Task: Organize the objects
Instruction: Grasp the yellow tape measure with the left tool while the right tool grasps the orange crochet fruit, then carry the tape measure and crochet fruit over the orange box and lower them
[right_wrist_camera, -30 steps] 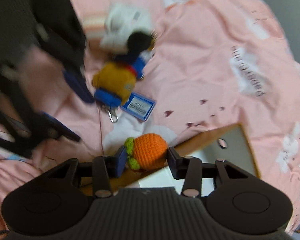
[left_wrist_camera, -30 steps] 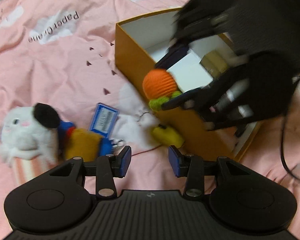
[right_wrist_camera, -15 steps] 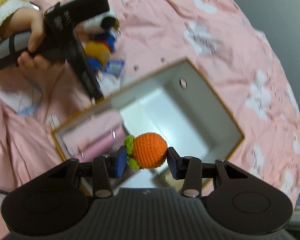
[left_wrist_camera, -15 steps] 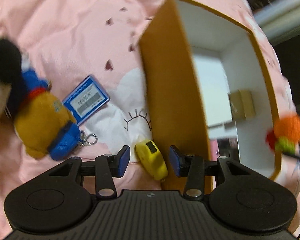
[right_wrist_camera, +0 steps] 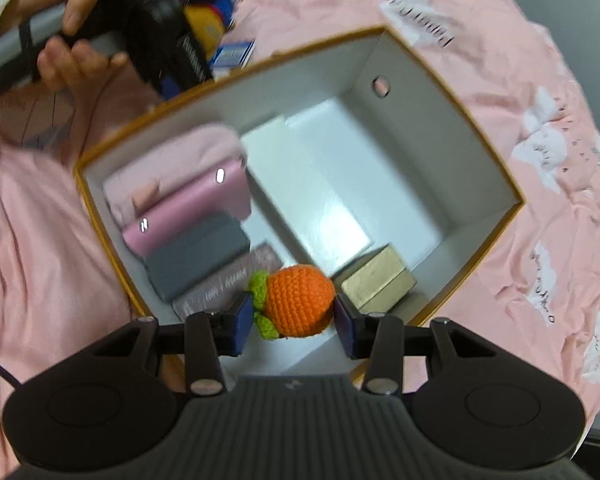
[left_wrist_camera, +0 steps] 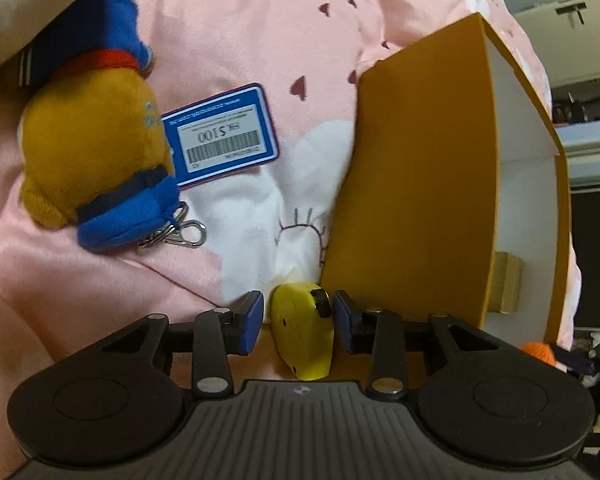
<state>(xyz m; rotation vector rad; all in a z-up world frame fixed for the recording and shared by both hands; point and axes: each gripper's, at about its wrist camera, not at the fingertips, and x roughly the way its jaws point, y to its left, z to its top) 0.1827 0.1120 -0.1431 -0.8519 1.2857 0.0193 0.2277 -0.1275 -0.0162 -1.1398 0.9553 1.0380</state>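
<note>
The box (right_wrist_camera: 380, 60) is taken as the landmark. Inside it, several things are already stowed: pink folded items (right_wrist_camera: 172, 184) and a grey block (right_wrist_camera: 198, 258) against one wall, a mauve case (right_wrist_camera: 228, 280) with script too blurred to be read, and a tan block (right_wrist_camera: 378, 282) in a corner. The middle of the box floor is bare.

A crocheted orange (right_wrist_camera: 300, 300) is gripped by the right tongs (right_wrist_camera: 296, 322), the pads pressed on both its sides, and is held above the box interior, near the tan block; by the look of it, only the release remains for this item.

Outside the box, a yellow tape measure (left_wrist_camera: 302, 332) lies on the bed (left_wrist_camera: 240, 32) against the orange outer wall. It is straddled by the left tongs (left_wrist_camera: 298, 322), whose jaws have just been closing; a slight gap seems to be left at each pad, so a grip is not judged to be made yet.

Farther from the box, a plush keychain (left_wrist_camera: 96, 148) and, partly seen, a white plush (left_wrist_camera: 16, 8) are left to be stowed.

On the keychain's blue tag (left_wrist_camera: 220, 136), "$100" and a barcode can be read; the small print cannot. On the bed sheet beside the box, printed lettering (right_wrist_camera: 416, 12) is seen but is too blurred to be made out.
</note>
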